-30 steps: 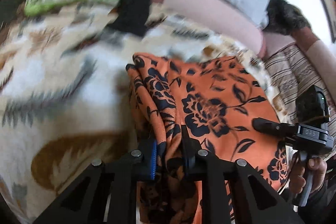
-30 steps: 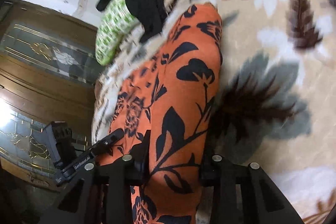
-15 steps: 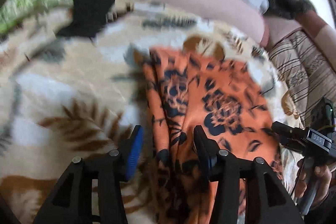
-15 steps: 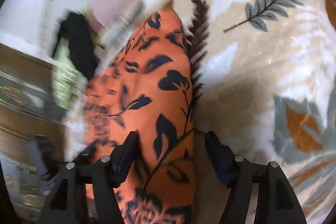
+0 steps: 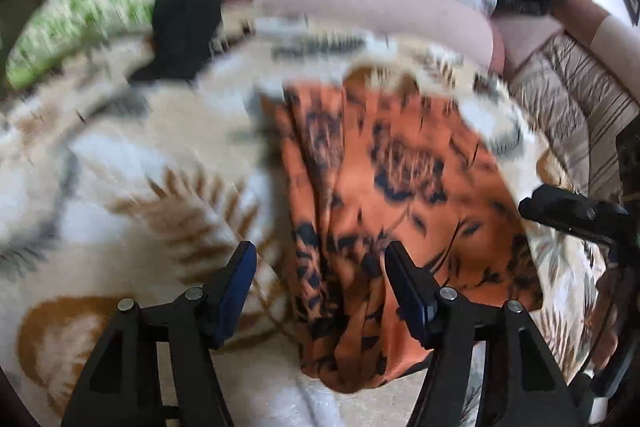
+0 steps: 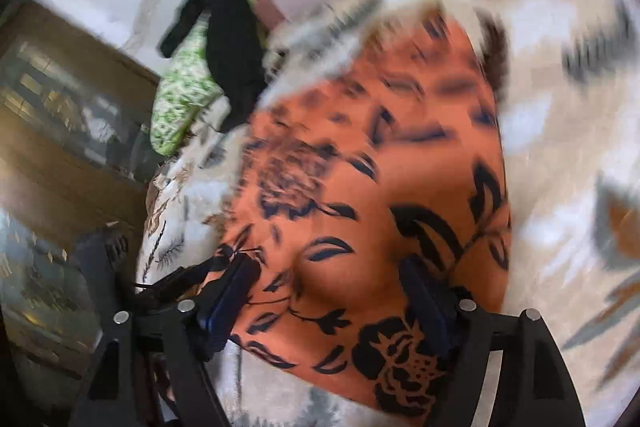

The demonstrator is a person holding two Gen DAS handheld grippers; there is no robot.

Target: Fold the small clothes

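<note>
Orange flowered garment (image 5: 400, 195) flat on leaf-print blanket (image 5: 120, 155), left gripper (image 5: 320, 267) fingers just opened wide, crumpled edge between them, unpinched, right gripper (image 6: 328, 283) likewise opened, spread over cloth.

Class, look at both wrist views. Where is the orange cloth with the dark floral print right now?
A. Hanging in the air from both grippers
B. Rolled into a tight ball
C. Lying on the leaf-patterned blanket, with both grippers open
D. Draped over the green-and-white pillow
C: the orange cloth with the dark floral print lies flat on the leaf-patterned blanket, and the left gripper and right gripper have just been opening, their pads off the fabric.
</note>
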